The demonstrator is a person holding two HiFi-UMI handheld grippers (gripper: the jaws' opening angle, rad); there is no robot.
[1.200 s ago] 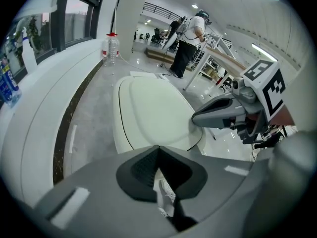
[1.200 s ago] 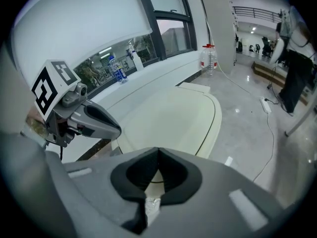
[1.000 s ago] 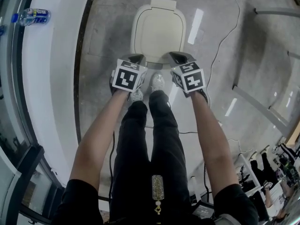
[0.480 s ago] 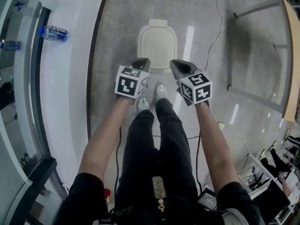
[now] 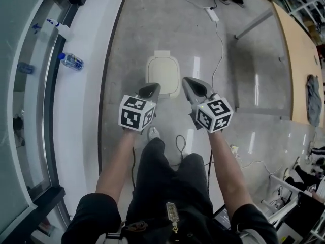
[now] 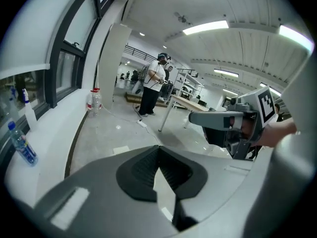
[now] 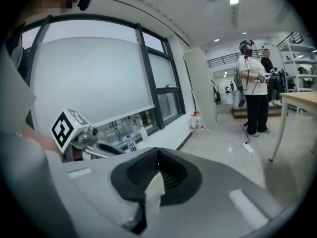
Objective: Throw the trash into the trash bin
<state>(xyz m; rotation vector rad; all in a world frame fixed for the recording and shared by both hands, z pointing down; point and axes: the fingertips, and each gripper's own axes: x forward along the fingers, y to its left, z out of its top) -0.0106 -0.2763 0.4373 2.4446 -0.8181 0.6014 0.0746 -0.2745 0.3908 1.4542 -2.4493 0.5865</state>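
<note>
The cream trash bin (image 5: pixel 163 75) stands on the grey floor with its lid down, far below both grippers. In the head view my left gripper (image 5: pixel 152 89) and right gripper (image 5: pixel 189 81) are held side by side above it, pointing forward and a little down. The left gripper (image 6: pixel 158 150) has its jaw tips together, and I see only floor through the gap behind them. My right gripper (image 7: pixel 158 155) is shut on a scrap of white paper (image 7: pixel 154 190) that hangs behind the tips. Each gripper shows in the other's view: the right gripper (image 6: pixel 198 118) and the left gripper (image 7: pixel 111 150).
A white ledge (image 5: pixel 84 100) runs along the window at left, with a water bottle (image 5: pixel 70 61) and a spray bottle (image 5: pixel 56 27) on it. A power strip (image 5: pixel 212 14) with its cable lies beyond the bin. At right is a wooden table (image 5: pixel 299 60). A person (image 7: pixel 255 95) stands farther off.
Both grippers have risen together, still side by side. The bin now looks smaller and farther below, and more of the floor and ledge shows.
</note>
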